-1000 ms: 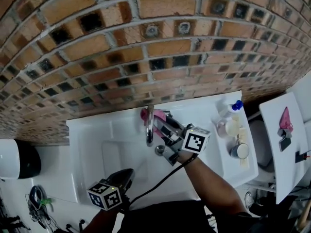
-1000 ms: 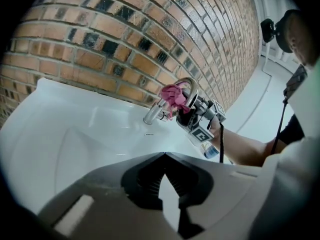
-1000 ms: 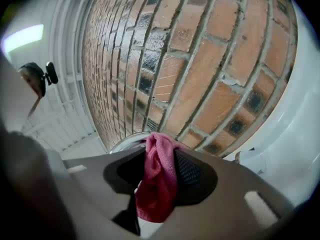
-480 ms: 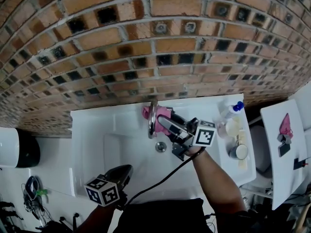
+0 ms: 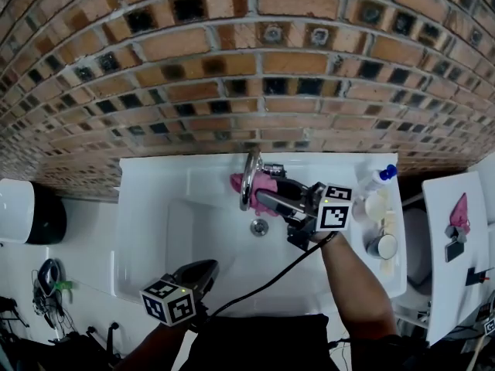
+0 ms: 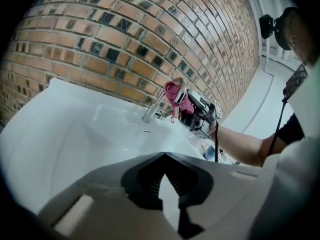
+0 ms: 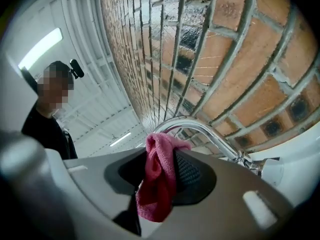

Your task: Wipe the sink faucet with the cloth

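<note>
The chrome faucet (image 5: 247, 178) arches over the white sink (image 5: 147, 199) at the foot of the brick wall. My right gripper (image 5: 261, 199) is shut on a pink cloth (image 5: 265, 184), which it presses against the faucet's right side near the base. In the right gripper view the cloth (image 7: 157, 179) bunches between the jaws of the right gripper (image 7: 159, 151), and the faucet (image 7: 200, 131) curves just behind them. My left gripper (image 5: 207, 269) hovers over the sink's front rim, shut and holding nothing. The left gripper view shows the faucet (image 6: 152, 111) and the cloth (image 6: 175, 95) far ahead.
The drain (image 5: 259, 226) lies below the spout. A blue-capped bottle (image 5: 375, 178) and cups (image 5: 380, 244) stand on the sink's right ledge. A white surface (image 5: 448, 269) with a pink object lies further right. A person (image 7: 50, 114) shows in the right gripper view.
The cloth in my right gripper has shifted from the faucet's left side to its right side. The left gripper has stayed by the front rim.
</note>
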### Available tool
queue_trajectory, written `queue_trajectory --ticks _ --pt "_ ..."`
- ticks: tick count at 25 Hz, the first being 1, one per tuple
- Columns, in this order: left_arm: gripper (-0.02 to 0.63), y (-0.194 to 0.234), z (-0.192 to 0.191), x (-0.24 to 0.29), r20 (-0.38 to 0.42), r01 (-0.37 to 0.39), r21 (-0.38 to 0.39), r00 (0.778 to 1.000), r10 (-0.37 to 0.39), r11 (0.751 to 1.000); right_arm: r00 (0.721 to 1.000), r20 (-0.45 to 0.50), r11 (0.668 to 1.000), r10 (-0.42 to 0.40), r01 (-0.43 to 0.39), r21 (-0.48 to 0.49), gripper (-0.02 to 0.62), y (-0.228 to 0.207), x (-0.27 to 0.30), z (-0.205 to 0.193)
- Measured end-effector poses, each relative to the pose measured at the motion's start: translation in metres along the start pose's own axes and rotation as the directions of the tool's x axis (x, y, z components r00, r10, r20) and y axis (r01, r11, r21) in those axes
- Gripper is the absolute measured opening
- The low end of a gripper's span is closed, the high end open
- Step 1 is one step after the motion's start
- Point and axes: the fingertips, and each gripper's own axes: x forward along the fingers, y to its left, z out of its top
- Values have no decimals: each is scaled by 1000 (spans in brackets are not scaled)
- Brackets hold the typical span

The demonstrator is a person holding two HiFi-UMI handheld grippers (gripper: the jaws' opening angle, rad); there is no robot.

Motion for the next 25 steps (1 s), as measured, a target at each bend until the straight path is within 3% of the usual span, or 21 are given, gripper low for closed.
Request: queue_trajectory --ticks 7,20,25 --pt "6 0 -5 0 13 -31 -15 999 31 999 1000 -24 1000 -4 5 14 147 -1 -3 -13" --pt "6 -6 -11 17 -8 -22 -15 1000 22 1000 997 -79 999 -21 23 28 146 -2 -13 -43" --pt "6 -5 -4 23 -17 -12 -1 1000 12 1000 985 -130 994 -113 111 -27 146 -3 -24 -53"
